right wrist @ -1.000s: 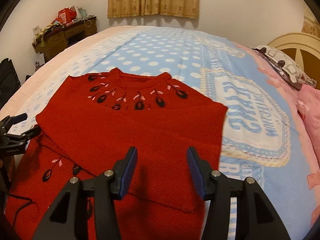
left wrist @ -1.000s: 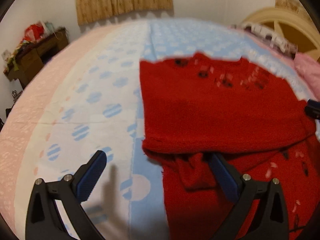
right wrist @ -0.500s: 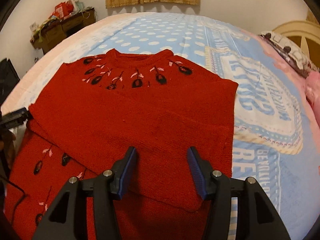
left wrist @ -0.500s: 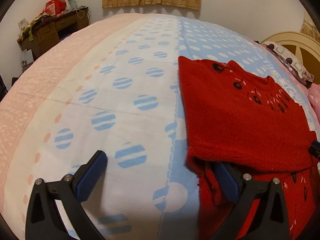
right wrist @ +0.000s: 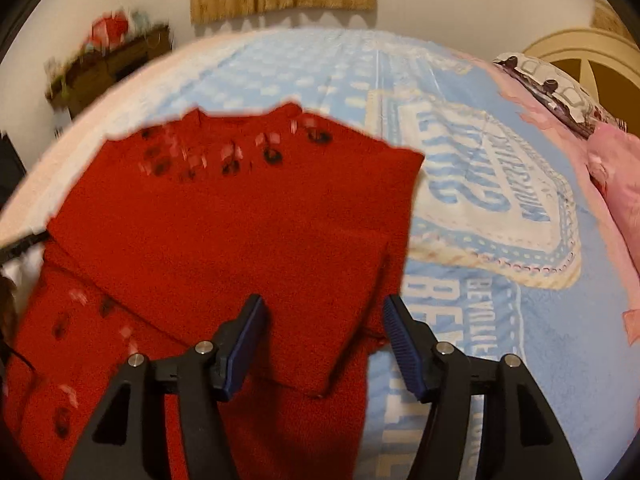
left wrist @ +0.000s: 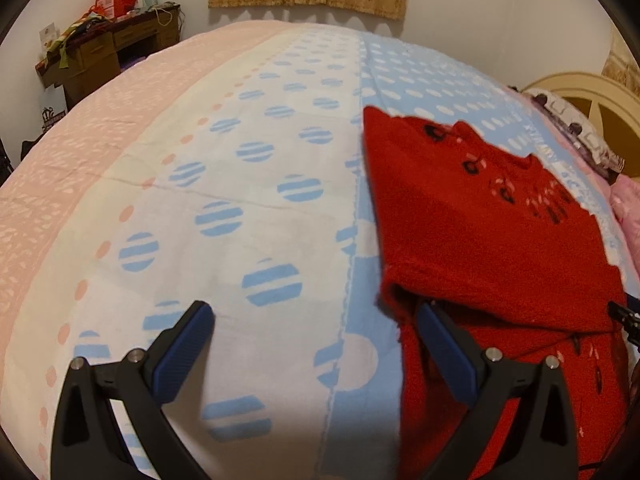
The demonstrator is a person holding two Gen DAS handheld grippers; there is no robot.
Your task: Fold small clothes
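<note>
A red knitted sweater [right wrist: 240, 232] with dark flower motifs at the neck lies flat on the bed, a sleeve folded across its body. My right gripper [right wrist: 324, 336] hovers low over the sweater's near right part. Its jaws are opening, and the folded sleeve end lies below the gap, with neither pad pressing on it. In the left wrist view the sweater [left wrist: 480, 220] fills the right side. My left gripper [left wrist: 316, 344] stands open and wide at its left edge. Its right finger [left wrist: 444, 348] sits by the fold, and the left finger is over bare bedcover.
The bedcover [left wrist: 240, 200] is pink, cream and blue with dots, and carries a large printed emblem [right wrist: 492, 200] right of the sweater. A cluttered wooden desk [left wrist: 104, 48] stands at the back left. A patterned pillow [right wrist: 556, 88], pink bedding [right wrist: 616, 184] and a cream headboard are at the right.
The right gripper's jaws have widened and it has sunk closer to the sweater. The left gripper's view has rolled and shifted, so the sweater now sits further right.
</note>
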